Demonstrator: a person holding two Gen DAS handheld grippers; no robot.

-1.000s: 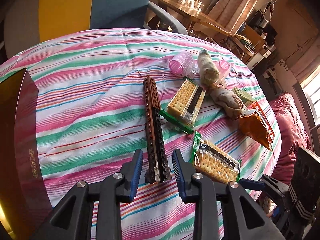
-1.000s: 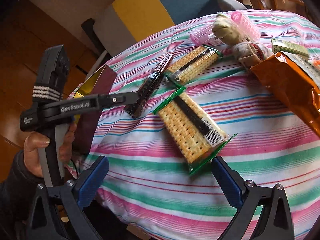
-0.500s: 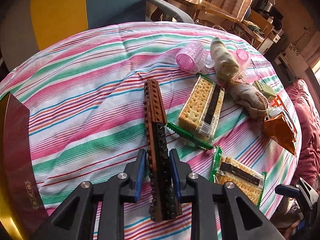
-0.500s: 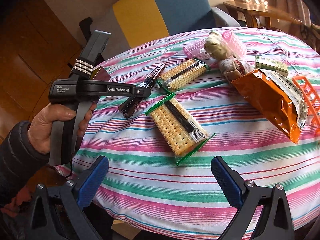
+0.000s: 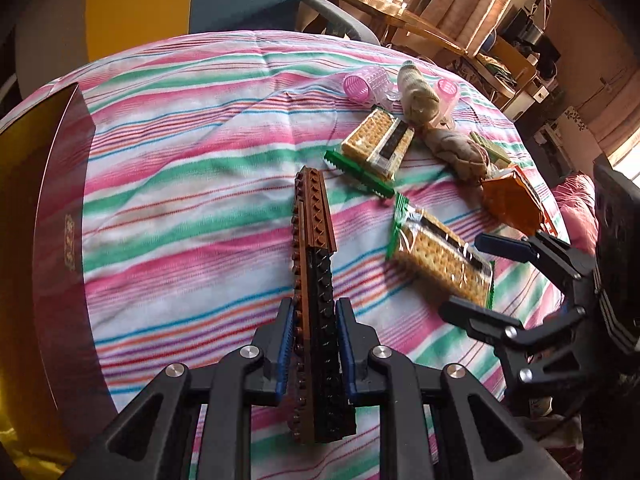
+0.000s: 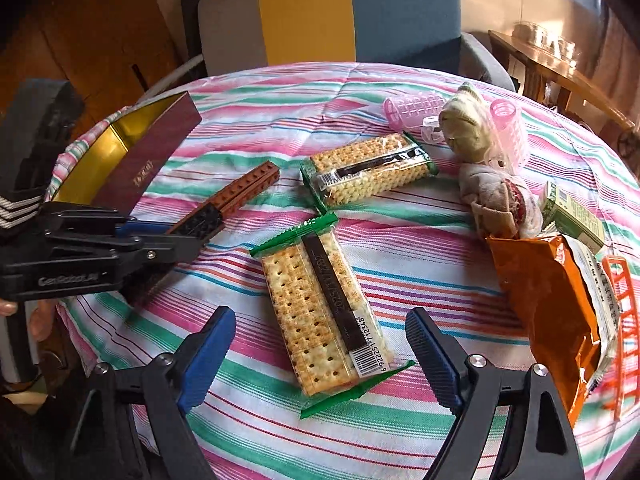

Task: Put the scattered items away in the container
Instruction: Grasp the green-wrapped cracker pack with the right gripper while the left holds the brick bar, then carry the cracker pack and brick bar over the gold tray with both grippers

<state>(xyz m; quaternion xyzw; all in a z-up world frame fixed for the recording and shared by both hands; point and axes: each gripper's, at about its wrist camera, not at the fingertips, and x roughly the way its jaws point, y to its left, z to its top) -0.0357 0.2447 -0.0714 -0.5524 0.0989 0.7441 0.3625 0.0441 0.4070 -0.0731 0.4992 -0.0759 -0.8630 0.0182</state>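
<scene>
My left gripper (image 5: pixel 313 344) is shut on a long brown and black brick bar (image 5: pixel 314 248), lifted a little off the striped cloth; it also shows in the right wrist view (image 6: pixel 224 208). The container, a maroon box with a gold inside (image 6: pixel 132 168), stands at the table's left edge (image 5: pixel 52 216). My right gripper (image 6: pixel 320 356) is open and empty, its jaws on either side of the near end of a cracker pack (image 6: pixel 320 304). A second cracker pack (image 6: pixel 368 172) lies beyond it.
Two pink hair rollers (image 6: pixel 412 108), rolled socks (image 6: pixel 468 128), a small green carton (image 6: pixel 572 212), an orange snack bag (image 6: pixel 548 304) and an orange toy ladder (image 6: pixel 624 320) lie at the right. A blue and yellow chair (image 6: pixel 352 12) stands behind the table.
My left gripper closed on the brick bar and raised it, and its view swung toward the box. My right gripper moved down over the near cracker pack.
</scene>
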